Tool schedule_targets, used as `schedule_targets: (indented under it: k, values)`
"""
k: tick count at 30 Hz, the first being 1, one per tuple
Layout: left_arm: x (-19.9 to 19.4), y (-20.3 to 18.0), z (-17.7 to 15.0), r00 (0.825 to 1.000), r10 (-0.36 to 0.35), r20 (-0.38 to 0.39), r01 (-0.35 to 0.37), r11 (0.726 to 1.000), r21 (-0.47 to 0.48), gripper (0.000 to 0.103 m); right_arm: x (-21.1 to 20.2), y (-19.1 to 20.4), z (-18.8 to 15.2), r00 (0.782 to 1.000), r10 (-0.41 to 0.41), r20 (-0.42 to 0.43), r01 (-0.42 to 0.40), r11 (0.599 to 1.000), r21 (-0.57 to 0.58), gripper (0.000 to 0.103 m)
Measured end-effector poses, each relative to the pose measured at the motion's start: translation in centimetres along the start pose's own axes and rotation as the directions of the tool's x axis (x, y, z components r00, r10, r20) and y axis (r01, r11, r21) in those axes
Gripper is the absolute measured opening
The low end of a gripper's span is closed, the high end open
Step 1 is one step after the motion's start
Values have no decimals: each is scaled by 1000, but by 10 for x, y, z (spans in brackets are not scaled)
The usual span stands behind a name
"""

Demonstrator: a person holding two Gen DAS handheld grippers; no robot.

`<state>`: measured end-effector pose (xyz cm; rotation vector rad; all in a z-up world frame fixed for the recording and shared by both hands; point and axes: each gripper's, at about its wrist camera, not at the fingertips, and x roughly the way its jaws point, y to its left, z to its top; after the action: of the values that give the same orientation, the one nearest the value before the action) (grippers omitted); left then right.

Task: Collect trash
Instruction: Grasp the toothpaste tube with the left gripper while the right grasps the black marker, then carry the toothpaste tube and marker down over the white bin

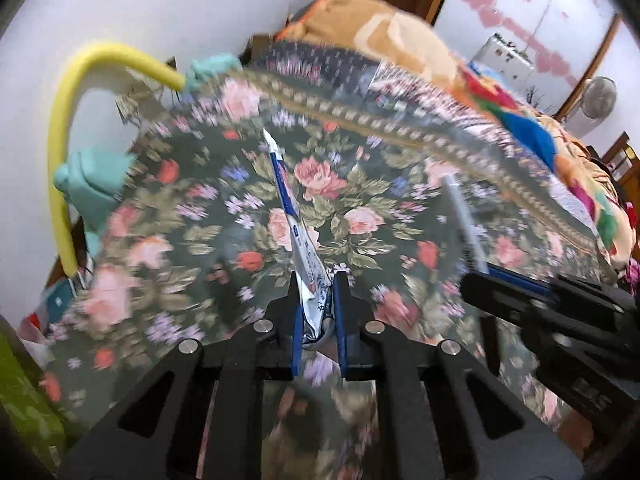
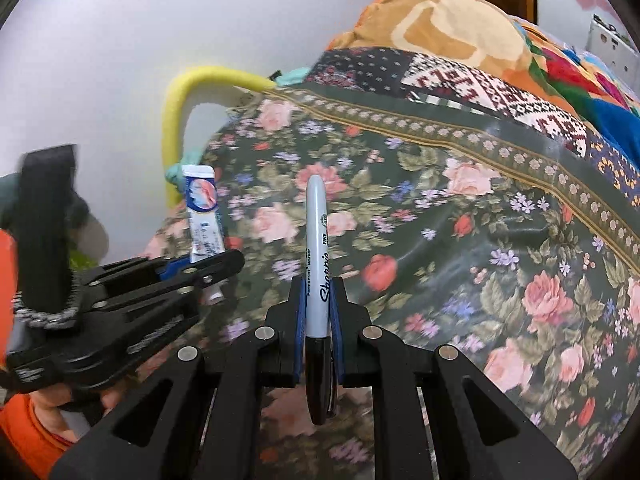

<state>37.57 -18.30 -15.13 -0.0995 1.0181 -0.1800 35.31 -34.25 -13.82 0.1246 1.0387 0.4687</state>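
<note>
The left tool (image 1: pixel 316 304) is clamped on the lower end of a crumpled white-and-blue sachet (image 1: pixel 298 236), which stands up from between its blue pads, clear of the floral bedspread (image 1: pixel 208 216). The right tool (image 2: pixel 318 308) is clamped on a Sharpie marker (image 2: pixel 317 248), the grey barrel pointing forward past the fingertips and the black cap end hanging back toward the camera. Both tools hang over the bed, close beside each other: from the right wrist view the left one sits just to the side with the sachet's printed face showing above its jaws.

No bin or bag for the trash shows in either view, so the carry will likely have to leave the bed, and that is where the risks seem to lie. The sachet is thin and limp, gripped only at one end; a quick swing could let it slide out through the pads or flop over and catch on the neighbouring tool. The marker is round and smooth and held near one end of its barrel, so it may pivot or slip if the wrist tilts sharply. With the tools this near each other, a crossing motion could knock one item loose. The yellow foam tube (image 1: pixel 60 148) arching at the bed's edge might also snag the left tool's path.
</note>
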Motion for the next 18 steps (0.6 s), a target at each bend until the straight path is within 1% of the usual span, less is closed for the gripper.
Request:
schedule_targets:
  k: [4,8,12,14,16,18]
  values:
    - [-50,-1,-10,997,30,78,-32,999,29,12,-19,25,-3,999,16,29,-15,999,-34,11]
    - [-96,11,-26,988,68,140,-70,998,7,12,-40,56,-8,997,41,60,-36,997,-72,11]
    - [-128,26,-47,980,102,170,-100,995,-16,12,-50,91,-17,995,73,74,-64,991,-115,11]
    - [-139,34,-56,977,118,178,-114,993,-31,12,-51,108,-23,994,88,72,-78,988,-135,11]
    - [-154,46,-69,973,121,196,-112,992,-58,12,-51,125,-29,992,103,66,-91,983,-158,11]
    - [-166,57,-81,969,142,204,-129,989,-72,12,-52,143,-35,991,114,63,-100,977,-186,11]
